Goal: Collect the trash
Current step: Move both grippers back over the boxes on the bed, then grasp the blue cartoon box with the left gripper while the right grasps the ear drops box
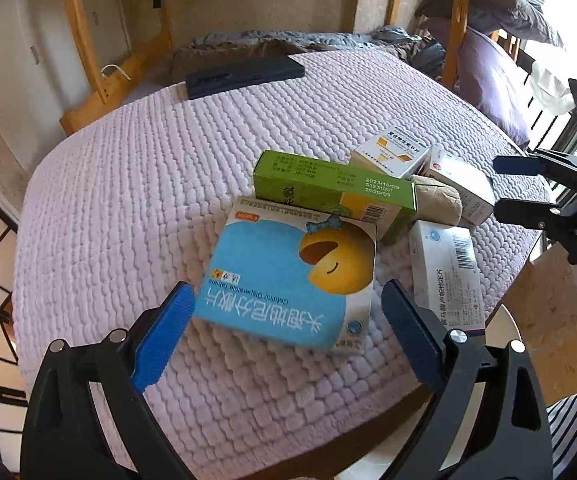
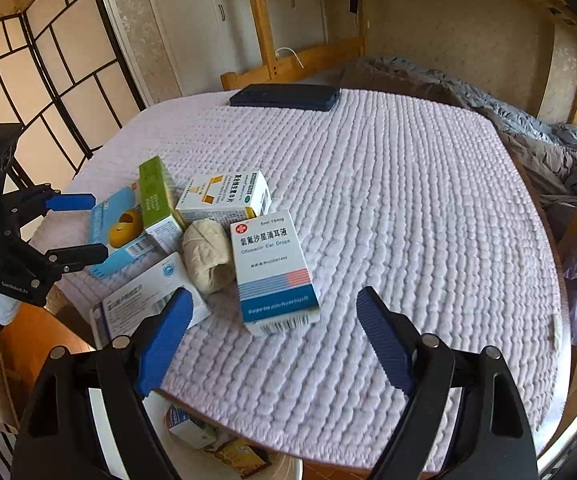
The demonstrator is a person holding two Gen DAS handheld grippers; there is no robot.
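Now, from your left wrist, your left claw (image 1: 288, 316) stands spread and empty over the blue box (image 1: 284, 280) reading "Cefdinir Dispersible Tablets", on the quilted desk (image 1: 128, 200); the green carton (image 1: 328, 190) shows "2023/10/09". From your right wrist, your right claw (image 2: 274, 316) is spread, empty, before the "Ofloxacin Ear Drops" box (image 2: 272, 272), "5ml:15mg".

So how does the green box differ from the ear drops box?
The green box is long and slim, propped tilted across the other cartons; the ear drops box is stubbier and lies flat on the quilted cover. The green box is green with a yellow end; the ear drops box is white with a red cross and blue band. Both are closed medicine cartons in the same pile.
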